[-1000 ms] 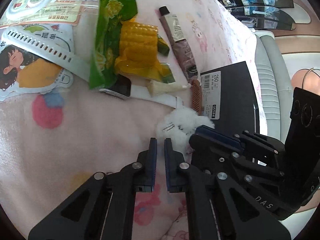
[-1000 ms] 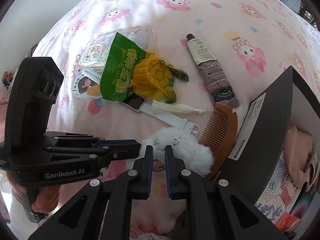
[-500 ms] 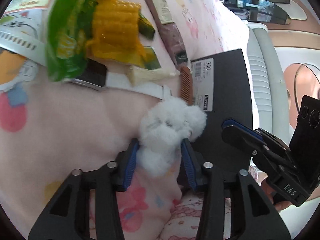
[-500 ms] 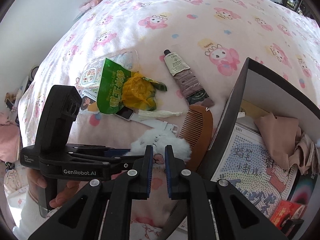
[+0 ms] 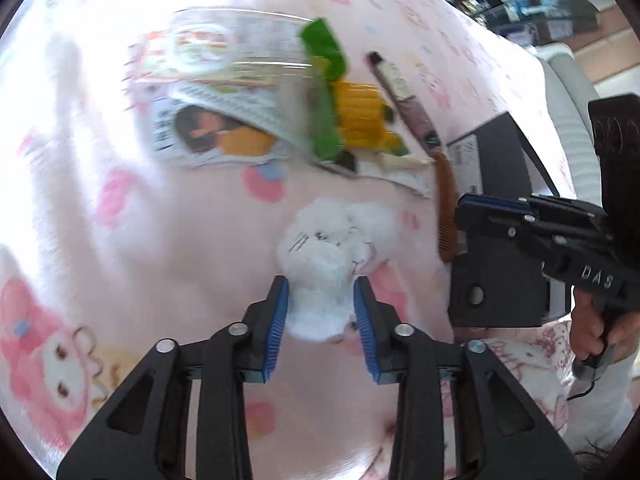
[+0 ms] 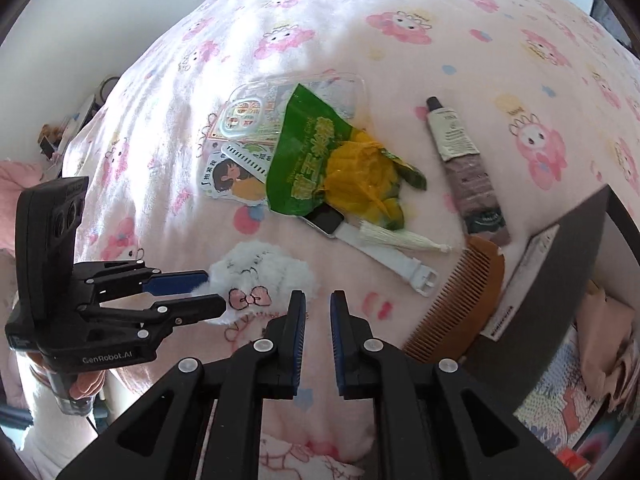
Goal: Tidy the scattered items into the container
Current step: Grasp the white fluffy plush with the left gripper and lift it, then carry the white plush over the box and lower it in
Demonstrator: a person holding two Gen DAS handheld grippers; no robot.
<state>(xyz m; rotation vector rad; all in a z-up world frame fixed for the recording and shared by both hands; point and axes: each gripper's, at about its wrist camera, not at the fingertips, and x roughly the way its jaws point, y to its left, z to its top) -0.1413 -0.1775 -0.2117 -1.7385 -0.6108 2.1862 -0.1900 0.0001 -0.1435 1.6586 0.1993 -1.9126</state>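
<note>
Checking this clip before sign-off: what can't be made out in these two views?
- Left wrist view: print on the packets is motion-blurred.
- Whether the left gripper presses the white plush: fluff hides the contact.
- Right wrist view: the container is cut off by the frame edge, so most contents are hidden.

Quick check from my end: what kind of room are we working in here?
Most likely a bedroom. The items lie on a soft pink cartoon-print blanket that bulges like a bed, the surface drops off to a white wall, and personal bits like a comb and plush toy are scattered on it.
</note>
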